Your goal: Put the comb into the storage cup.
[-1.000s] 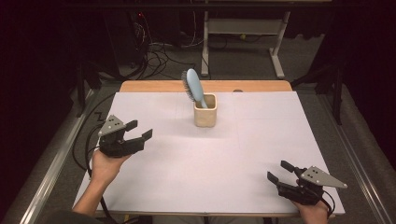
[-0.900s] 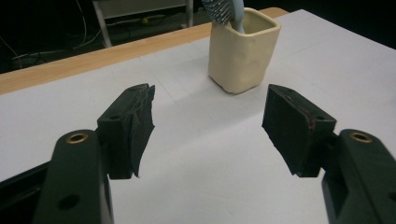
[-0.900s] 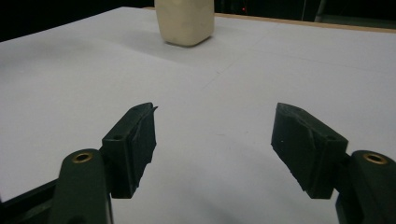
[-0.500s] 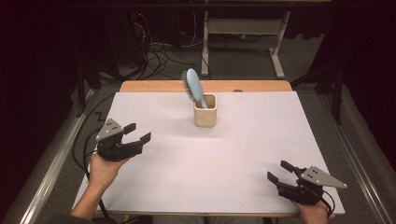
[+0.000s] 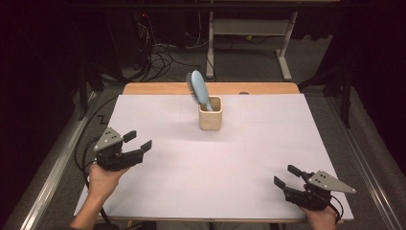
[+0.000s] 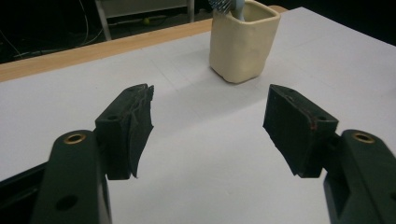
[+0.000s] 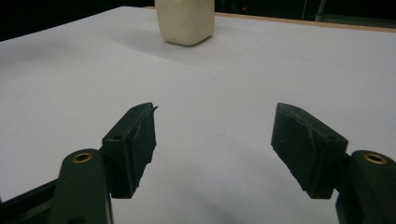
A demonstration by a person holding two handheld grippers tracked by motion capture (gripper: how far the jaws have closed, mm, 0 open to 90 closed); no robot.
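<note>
White paper-covered table [image 5: 191, 182]: cream square ceramic cup [image 5: 210, 113] holds light-blue plastic hairbrush [image 5: 198, 90]; left gripper [image 5: 138, 140] and right gripper [image 5: 286, 176] spread, empty, unobstructed.

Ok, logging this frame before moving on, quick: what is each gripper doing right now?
Left gripper: open, jaws spread, holding nothing.
Right gripper: open, jaws spread, holding nothing.

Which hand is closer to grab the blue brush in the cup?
Probably the left gripper: it is open, sits nearer the cup holding the hairbrush, and points toward it. The right gripper, also open, sits farther back.
</note>
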